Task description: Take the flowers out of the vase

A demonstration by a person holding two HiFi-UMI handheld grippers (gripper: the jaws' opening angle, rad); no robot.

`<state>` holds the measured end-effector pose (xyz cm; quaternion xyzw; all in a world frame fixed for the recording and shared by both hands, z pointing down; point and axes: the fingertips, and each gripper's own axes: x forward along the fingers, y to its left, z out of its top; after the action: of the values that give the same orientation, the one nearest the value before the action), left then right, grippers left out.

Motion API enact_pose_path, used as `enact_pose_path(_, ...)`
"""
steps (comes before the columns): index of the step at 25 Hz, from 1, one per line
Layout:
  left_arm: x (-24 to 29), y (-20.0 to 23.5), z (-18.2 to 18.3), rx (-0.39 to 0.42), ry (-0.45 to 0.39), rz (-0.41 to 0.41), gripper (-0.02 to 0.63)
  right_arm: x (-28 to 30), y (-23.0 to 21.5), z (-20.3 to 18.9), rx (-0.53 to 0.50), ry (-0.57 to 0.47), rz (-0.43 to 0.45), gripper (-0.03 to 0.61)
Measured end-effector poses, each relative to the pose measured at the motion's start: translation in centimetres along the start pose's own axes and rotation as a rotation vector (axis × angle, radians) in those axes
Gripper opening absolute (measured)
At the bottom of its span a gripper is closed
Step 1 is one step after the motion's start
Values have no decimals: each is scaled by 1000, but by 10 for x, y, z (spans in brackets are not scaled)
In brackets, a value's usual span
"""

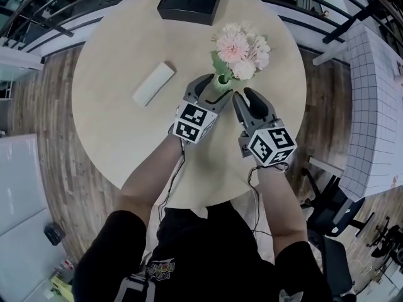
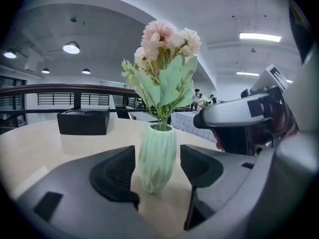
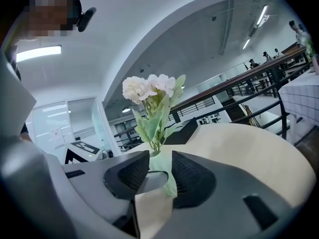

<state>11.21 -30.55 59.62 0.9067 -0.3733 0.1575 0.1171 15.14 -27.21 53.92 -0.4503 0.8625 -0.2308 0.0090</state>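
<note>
Green ribbed vase [image 2: 157, 161] on counter [image 1: 119, 106], flowers [image 2: 167, 39] in it. Left claw [image 1: 215, 92] spread wide around vase, not touching: clamp body, hold down. Right claw [image 3: 159, 166] part-open, empty: pinch stems [image 3: 154, 142] gently, lift straight.

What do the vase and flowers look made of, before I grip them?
Vase: pale green and matte, with crisp folded facets. It looks like ceramic, though moulded plastic is possible.
Flowers: probably artificial, fabric or plastic. The leaves look flat, stiff and evenly pale green, and the pink blooms look very regular.
</note>
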Motion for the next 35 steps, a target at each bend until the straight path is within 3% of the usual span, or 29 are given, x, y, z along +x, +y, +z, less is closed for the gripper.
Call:
enact_pose_path(7,5,1,-6,5,20,-4,273,31,3,2,-9,48,54,184)
enact_pose_path(21,6,0,-7,7,16,-12,253,59,9,1,-79,68,115,187)
enact_pose_path(27,7,0,-8,9,15,-9,253,61,8,4,-145,56,112,112)
enact_pose_path(35,6,1,-8,9,24,-6,253,58,13,17,-181,21,110,77)
